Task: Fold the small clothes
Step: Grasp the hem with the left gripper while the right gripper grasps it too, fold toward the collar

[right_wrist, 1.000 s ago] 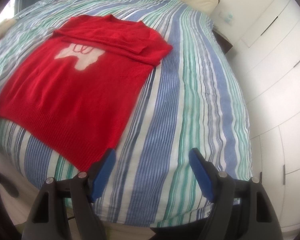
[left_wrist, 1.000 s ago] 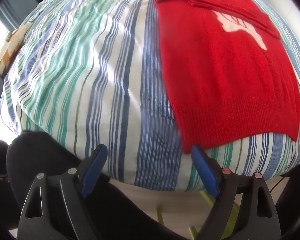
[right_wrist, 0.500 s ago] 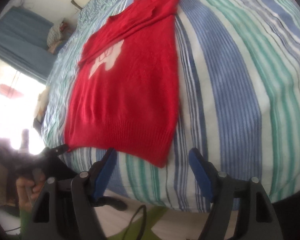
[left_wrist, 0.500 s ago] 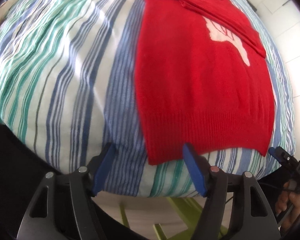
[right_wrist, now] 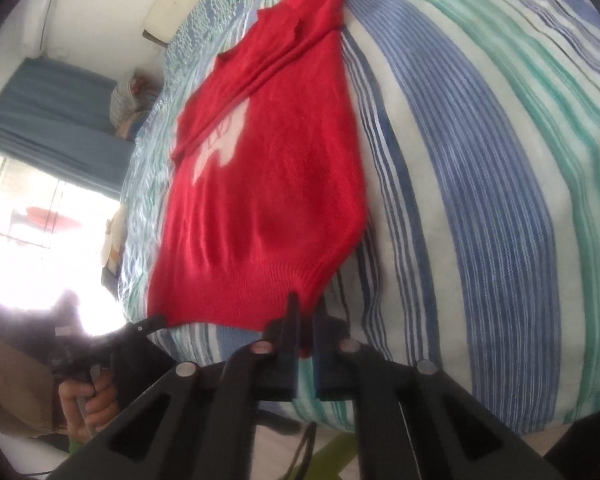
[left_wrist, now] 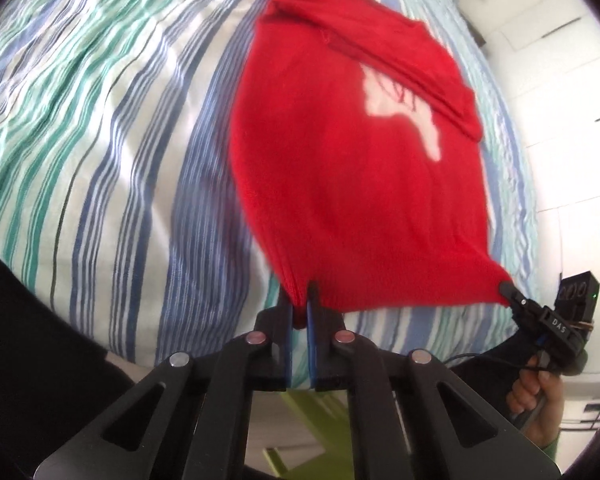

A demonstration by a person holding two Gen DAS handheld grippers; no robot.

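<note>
Home bedroom. Bed with a blue, green and white striped duvet cover (left_wrist: 100, 128) fills both views. Cream pillow (right_wrist: 172, 8) at the bed's far end, white wardrobe doors (left_wrist: 560, 92) beside the bed, blue curtain (right_wrist: 52, 112) and bright window (right_wrist: 32, 232) on its other side.

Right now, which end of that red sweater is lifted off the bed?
The ribbed hem end of the red sweater: each hand-held gripper, left and right, pinches one hem corner. The collar end, with folded sleeves, lies on the striped bedcover.
</note>
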